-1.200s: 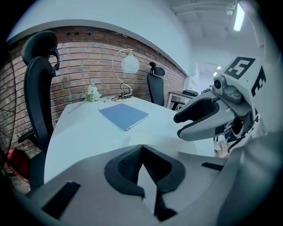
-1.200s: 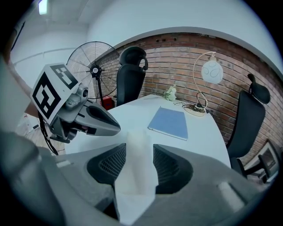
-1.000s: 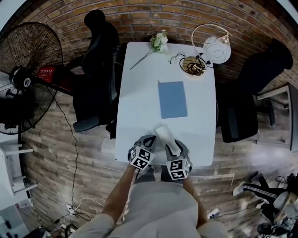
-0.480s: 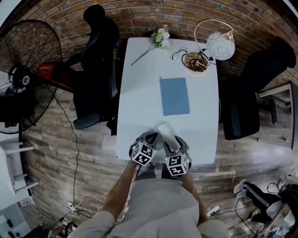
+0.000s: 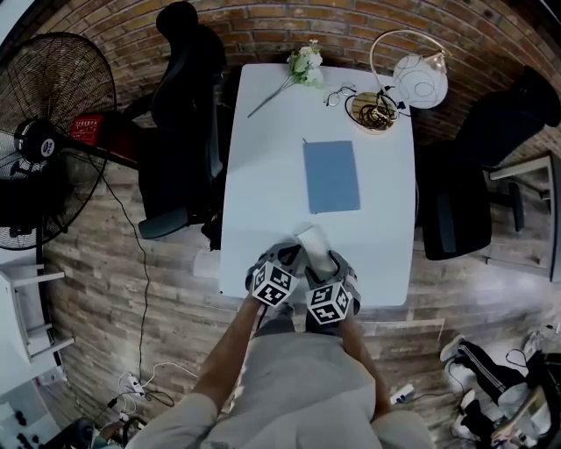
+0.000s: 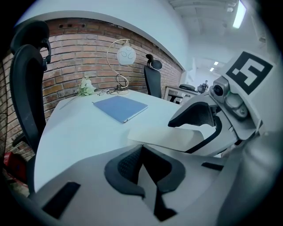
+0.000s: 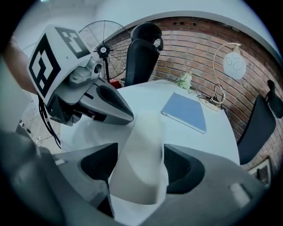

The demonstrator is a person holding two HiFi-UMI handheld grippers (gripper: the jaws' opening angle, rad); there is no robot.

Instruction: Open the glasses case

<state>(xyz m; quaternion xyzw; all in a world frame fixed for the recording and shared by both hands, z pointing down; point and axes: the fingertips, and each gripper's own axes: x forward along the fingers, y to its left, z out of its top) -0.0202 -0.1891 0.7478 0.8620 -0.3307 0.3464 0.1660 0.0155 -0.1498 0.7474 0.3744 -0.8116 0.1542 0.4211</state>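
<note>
White table (image 5: 263, 193) against brick wall (image 5: 280, 26): I am just opening my right gripper (image 7: 141, 164) wide, glasses case (image 5: 314, 244) lying loose between its jaws; beside it, my left gripper (image 6: 142, 165) is pinching together on nothing.

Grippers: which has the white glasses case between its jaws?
The right gripper: its jaws, just opened, flank the white case; the left gripper is shut, empty.

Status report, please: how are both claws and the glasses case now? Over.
Left claw shut, empty. Right claw open, jaws just opened wider, glasses case between them, not gripped. Blue notebook lies apart, not in the way.
</note>
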